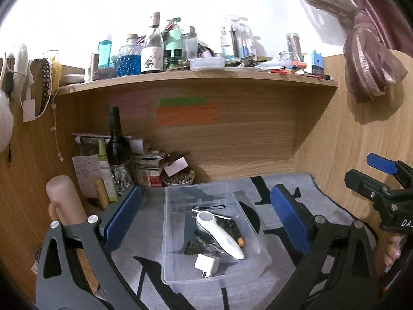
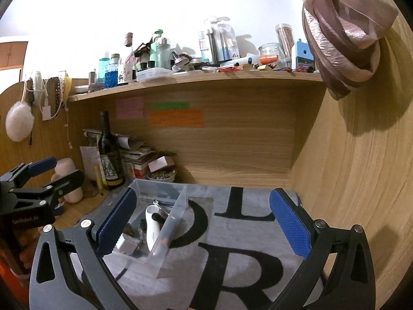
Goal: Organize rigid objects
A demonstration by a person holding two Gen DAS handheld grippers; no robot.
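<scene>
Both grippers are empty and spread wide: your left gripper (image 1: 206, 222) hangs over the clear plastic bin (image 1: 254, 232) with a pad on either side of it, and your right gripper (image 2: 204, 222) sits off to the bin's right over the grey lettered mat (image 2: 245, 232), its left pad overlapping the bin wall in view. Everything rigid on the mat looks to be in the bin already: the white handheld device (image 1: 219, 235) lies diagonally across the middle, a white plug adapter (image 1: 207, 263) sits at the near edge with prongs toward you, a short wooden pencil (image 1: 240, 242) is tucked along the right wall, plus a thin metal rod (image 1: 211, 212) and some dark clips underneath that I can't identify. My read is that the pick phase is mostly done and what's left is tidying or relocating the bin. If you shift the bin, grip a side wall low and squarely; the thin plastic will likely flex and the loose contents slide. If you rearrange inside, come straight down on the white device across its narrow waist; the walls leave little room for open jaws. Watch the back-left corner: a dark wine bottle (image 1: 117, 144), a small bowl of bits (image 1: 178, 180) just behind the bin, a paper stack (image 1: 149, 162) and a pink cylinder (image 1: 65, 199) near your left pad. The shelf overhang above limits lift height, and your two grippers are close enough to clash.
</scene>
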